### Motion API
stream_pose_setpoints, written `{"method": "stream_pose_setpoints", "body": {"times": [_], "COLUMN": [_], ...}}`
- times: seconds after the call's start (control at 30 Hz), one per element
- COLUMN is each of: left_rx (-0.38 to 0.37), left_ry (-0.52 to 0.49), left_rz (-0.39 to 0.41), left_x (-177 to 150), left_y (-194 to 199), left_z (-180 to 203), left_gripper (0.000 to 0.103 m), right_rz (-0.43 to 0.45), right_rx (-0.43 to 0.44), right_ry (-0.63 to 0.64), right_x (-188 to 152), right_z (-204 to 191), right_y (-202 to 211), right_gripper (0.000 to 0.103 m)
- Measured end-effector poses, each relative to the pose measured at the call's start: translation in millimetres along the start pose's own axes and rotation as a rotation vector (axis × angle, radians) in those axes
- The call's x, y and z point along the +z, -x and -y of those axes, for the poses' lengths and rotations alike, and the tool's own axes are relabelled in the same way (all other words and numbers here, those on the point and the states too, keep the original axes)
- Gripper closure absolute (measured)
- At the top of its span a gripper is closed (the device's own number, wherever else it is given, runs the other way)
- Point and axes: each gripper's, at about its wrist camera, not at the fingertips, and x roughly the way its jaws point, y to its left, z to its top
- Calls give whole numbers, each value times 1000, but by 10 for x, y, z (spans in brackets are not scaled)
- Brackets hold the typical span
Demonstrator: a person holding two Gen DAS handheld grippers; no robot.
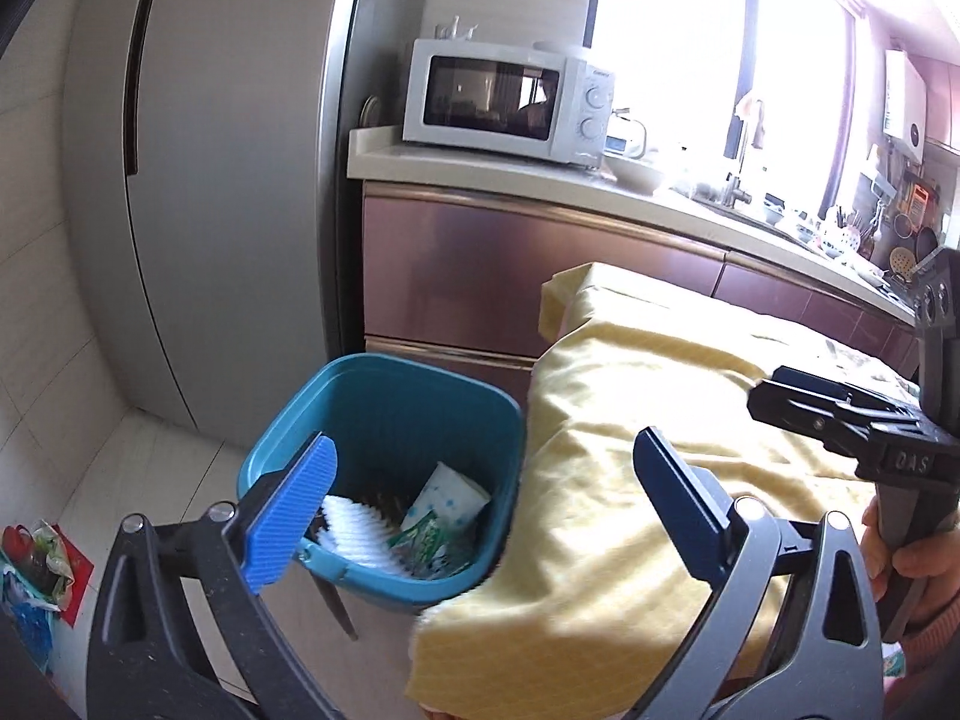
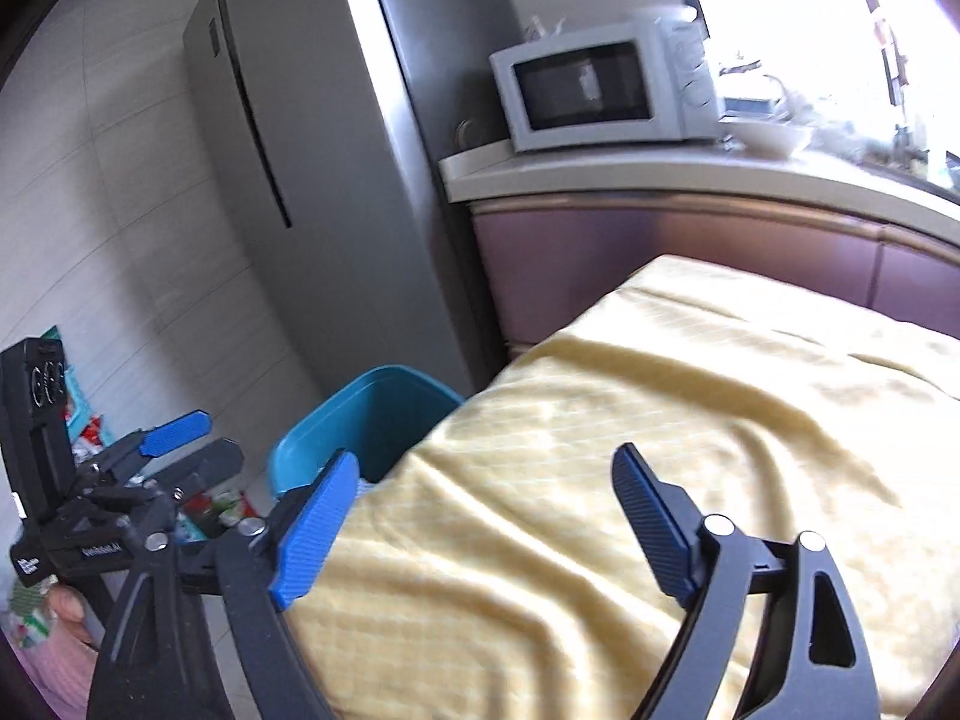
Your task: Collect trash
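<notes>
A blue bin (image 1: pixel 384 414) stands on the floor against the table's left end. In it lie a white pack with blue dots (image 1: pixel 447 495), a green wrapper (image 1: pixel 426 540) and a white ridged piece (image 1: pixel 354 522). My left gripper (image 1: pixel 486 438) hangs open above the bin's near rim, nothing between its blue pads. My right gripper (image 2: pixel 486 453) is open too, empty, over the yellow tablecloth (image 2: pixel 660 420), with the bin (image 2: pixel 372 414) to its left. Each gripper shows in the other's view: the right one (image 1: pixel 840 414) at the right edge, the left one (image 2: pixel 222 435) at the left.
A grey fridge (image 1: pixel 228 180) stands behind the bin. A white microwave (image 1: pixel 510 96) sits on the counter (image 1: pixel 480 174) above maroon cabinets. Colourful bags (image 1: pixel 36 570) lie on the floor at the left. A hand (image 1: pixel 918 564) holds the right gripper's handle.
</notes>
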Motion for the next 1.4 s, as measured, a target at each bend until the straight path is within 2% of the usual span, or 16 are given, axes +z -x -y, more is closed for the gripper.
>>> {"method": "stream_pose_setpoints", "body": {"times": [0.13, 0.37, 0.63, 1.07, 1.4], "left_rx": [5, 9, 8, -9, -10], "left_ry": [-3, -29, -78, -134, -144], "left_rz": [52, 133, 181, 230, 236], "left_x": [3, -4, -52, -140, -182], "left_y": [113, 217, 242, 286, 298], "left_z": [225, 618, 986, 1357, 1436], "left_gripper": [6, 6, 6, 6, 6], "right_rz": [77, 167, 230, 318, 340], "right_rx": [-115, -276, -390, -488, -508], "right_ry": [4, -31, -101, -139, -131], "right_x": [-126, -342, -558, -762, -803], "right_z": [126, 429, 670, 790, 773], "right_y": [283, 711, 1022, 1369, 1465], "right_gripper": [7, 7, 7, 7, 7]}}
